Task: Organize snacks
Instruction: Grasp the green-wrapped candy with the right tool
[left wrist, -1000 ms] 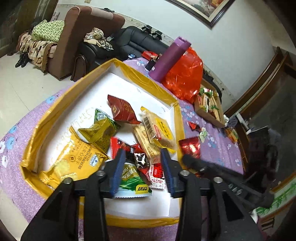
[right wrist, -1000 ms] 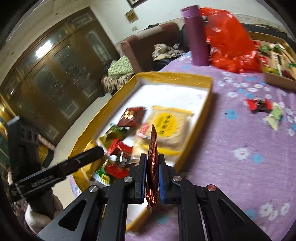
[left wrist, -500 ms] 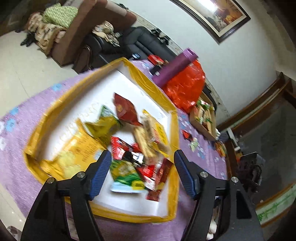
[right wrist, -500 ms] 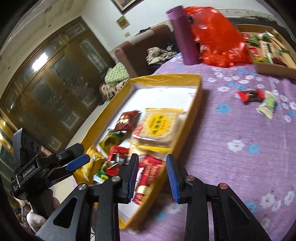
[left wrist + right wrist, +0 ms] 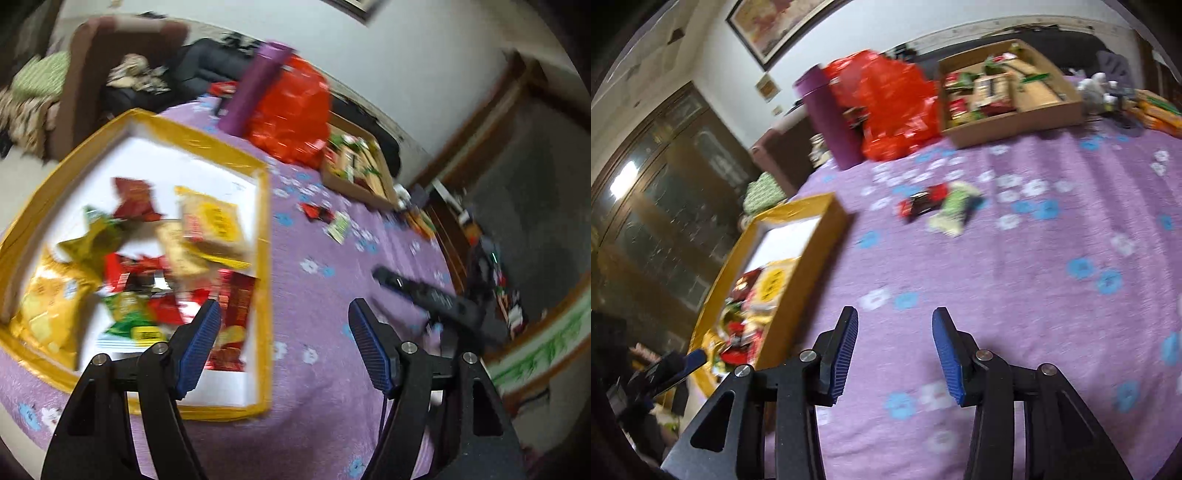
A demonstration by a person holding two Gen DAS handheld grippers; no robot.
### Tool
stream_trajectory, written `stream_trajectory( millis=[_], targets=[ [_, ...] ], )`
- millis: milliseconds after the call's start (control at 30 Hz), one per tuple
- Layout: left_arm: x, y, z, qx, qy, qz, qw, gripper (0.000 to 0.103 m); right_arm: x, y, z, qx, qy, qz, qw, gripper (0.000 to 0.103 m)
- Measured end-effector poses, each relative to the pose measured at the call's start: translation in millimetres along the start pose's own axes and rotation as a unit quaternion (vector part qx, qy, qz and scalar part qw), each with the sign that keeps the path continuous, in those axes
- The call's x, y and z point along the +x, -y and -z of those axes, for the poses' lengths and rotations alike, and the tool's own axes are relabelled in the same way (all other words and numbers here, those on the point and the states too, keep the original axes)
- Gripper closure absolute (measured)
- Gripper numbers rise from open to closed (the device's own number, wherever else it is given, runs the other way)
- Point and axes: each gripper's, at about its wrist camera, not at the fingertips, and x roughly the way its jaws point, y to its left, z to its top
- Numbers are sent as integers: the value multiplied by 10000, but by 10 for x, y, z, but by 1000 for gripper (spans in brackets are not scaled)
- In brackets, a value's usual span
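Currently both grippers stand wide apart and hold nothing. The left gripper [image 5: 284, 325] hangs above the near right corner of the yellow box [image 5: 263, 236]; the right gripper [image 5: 894, 332] hangs over the purple cloth [image 5: 1015, 280], just right of the same box [image 5: 809, 258].

Inside the box lies a heap of snack packets [image 5: 155, 266], blurred by motion; labels cannot be read. The left fingers [image 5: 199, 343] cover part of a red packet [image 5: 236, 310] at the box's near right wall.

Right of the box, apart from it, a small red snack [image 5: 923, 201] and a green snack [image 5: 955, 208] lie touching on the cloth. Beyond them stand a red bag [image 5: 890, 103] and a cardboard tray [image 5: 1015, 122], its contents indistinct.
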Motion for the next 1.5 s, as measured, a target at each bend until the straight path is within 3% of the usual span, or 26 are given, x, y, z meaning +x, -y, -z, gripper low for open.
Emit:
stream_trajectory(
  millis=[200,367,500,667,700,800,900,1000,1100,1133,1400,1433,1467,1500],
  targets=[
    [144,212,41,349,-178,289,9988,32,144,166,-334,-8,35,357,9994,58],
    [199,212,34,398,-241,450,9979,32,523,109,-738,-54,50,497,9987,58],
    [264,218,26,439,-306,504,9973,32,970,-78,-1064,-459,7,967,9943,59],
    [317,167,16,396,-399,542,9969,32,1451,-175,-1230,-739,-223,1507,9856,64],
    [330,149,6,380,-409,543,9970,32,1502,-186,-1223,-804,-296,1518,9847,74],
    [371,100,1,308,-445,563,9969,32,1535,-273,-1086,-1028,-717,1199,9848,81],
    [385,76,-14,305,-441,610,9967,32,1326,-342,-876,-1302,-1274,297,9828,83],
    [421,87,-12,300,-463,672,9962,32,896,-251,-864,-1174,-796,145,9898,77],
    [483,155,-4,352,-547,715,9953,32,655,-21,-944,-805,-223,760,9936,55],
    [496,188,6,389,-577,714,9950,32,675,55,-967,-720,-153,996,9923,54],
    [465,264,29,475,-593,499,9959,32,1247,150,-1014,-395,-395,1381,9888,56],
    [462,264,31,474,-593,484,9959,32,1251,105,-994,-497,-334,1522,9865,60],
    [463,266,29,474,-594,477,9960,32,1267,57,-972,-592,-366,1680,9833,72],
    [470,278,28,478,-591,472,9960,32,1266,46,-943,-663,-355,1734,9820,72]
  ],
)
